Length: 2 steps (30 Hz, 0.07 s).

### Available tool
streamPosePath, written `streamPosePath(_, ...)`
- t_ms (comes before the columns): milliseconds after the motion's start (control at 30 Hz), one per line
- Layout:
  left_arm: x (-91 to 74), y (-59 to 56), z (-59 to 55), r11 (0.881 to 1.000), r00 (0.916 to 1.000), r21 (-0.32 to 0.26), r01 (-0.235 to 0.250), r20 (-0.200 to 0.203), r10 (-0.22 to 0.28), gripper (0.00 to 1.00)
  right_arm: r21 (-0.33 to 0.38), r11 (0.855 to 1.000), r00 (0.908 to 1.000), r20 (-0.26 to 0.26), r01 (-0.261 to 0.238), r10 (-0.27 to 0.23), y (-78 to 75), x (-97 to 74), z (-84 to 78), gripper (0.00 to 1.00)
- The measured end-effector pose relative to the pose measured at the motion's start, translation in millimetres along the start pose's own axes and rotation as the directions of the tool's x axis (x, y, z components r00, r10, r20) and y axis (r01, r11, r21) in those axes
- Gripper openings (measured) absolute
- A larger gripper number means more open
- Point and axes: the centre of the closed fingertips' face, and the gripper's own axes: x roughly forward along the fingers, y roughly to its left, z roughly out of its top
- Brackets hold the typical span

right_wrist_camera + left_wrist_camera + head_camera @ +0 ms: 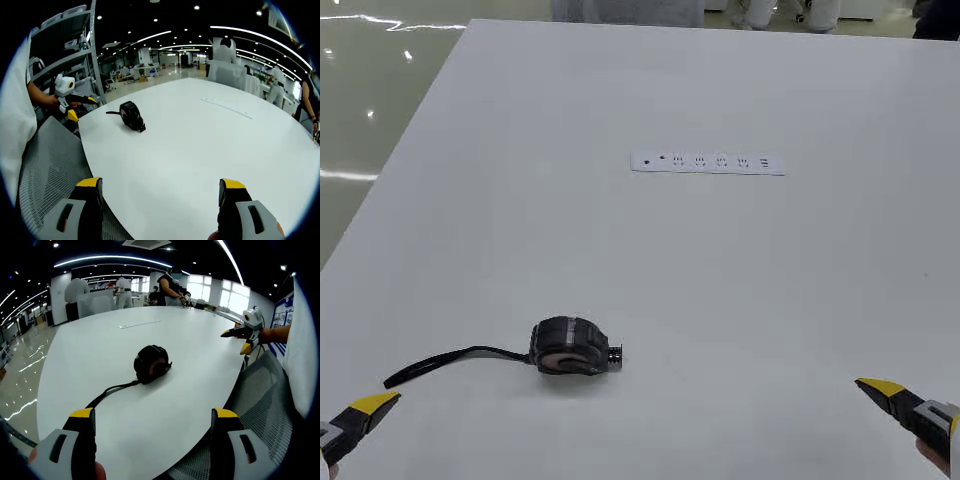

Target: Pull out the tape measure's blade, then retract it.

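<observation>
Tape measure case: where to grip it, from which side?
Grip the case across its flat faces with the left tool, coming from the strap end. It seems to stand on edge, blade hook pointing right in the head view, leaving that end free for pulling.

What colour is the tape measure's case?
The tape measure is mostly black, clearest in the head view.
</observation>
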Motion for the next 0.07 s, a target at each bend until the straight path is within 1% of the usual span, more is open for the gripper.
streamPosePath(67, -0.5, -0.2, 0.0, 1.0, 1.0, -0.002, 0.003, 0.002, -0.003, 0.92, 0.0, 1.0, 1.0, -0.001, 0.0, 0.0, -0.1, -0.1, -0.6, 0.97)
